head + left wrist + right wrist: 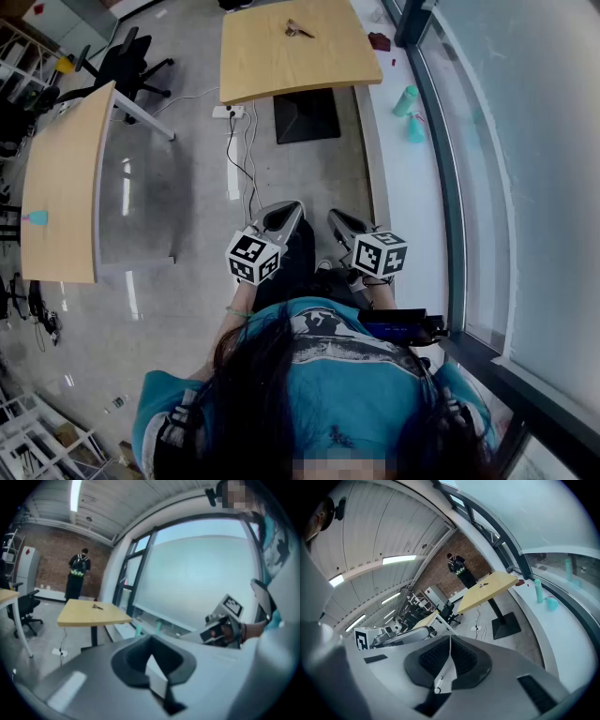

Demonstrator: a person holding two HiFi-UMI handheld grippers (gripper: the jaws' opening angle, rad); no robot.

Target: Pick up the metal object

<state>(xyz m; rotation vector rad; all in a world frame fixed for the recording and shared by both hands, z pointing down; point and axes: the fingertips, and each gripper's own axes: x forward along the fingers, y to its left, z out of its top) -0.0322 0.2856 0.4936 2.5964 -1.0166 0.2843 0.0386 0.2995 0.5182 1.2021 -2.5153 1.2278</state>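
The metal object (299, 30) is small and lies on the far wooden table (281, 66), well ahead of both grippers; the left gripper view also shows the object (97, 606) on the table top. I hold both grippers close to my body, over the floor. My left gripper (285, 216) points towards the table, and its jaws (151, 654) are shut with nothing between them. Beside it, my right gripper (339, 223) is also shut and holds nothing; its ribbed pads (461, 656) meet along one line.
A second wooden table (66, 178) stands at the left, with an office chair (127, 61) behind it. A power strip with cables (232, 112) lies on the floor by the far table's black base (305, 114). Teal bottles (407, 103) stand on the right window sill. A person (77, 573) stands by the brick wall.
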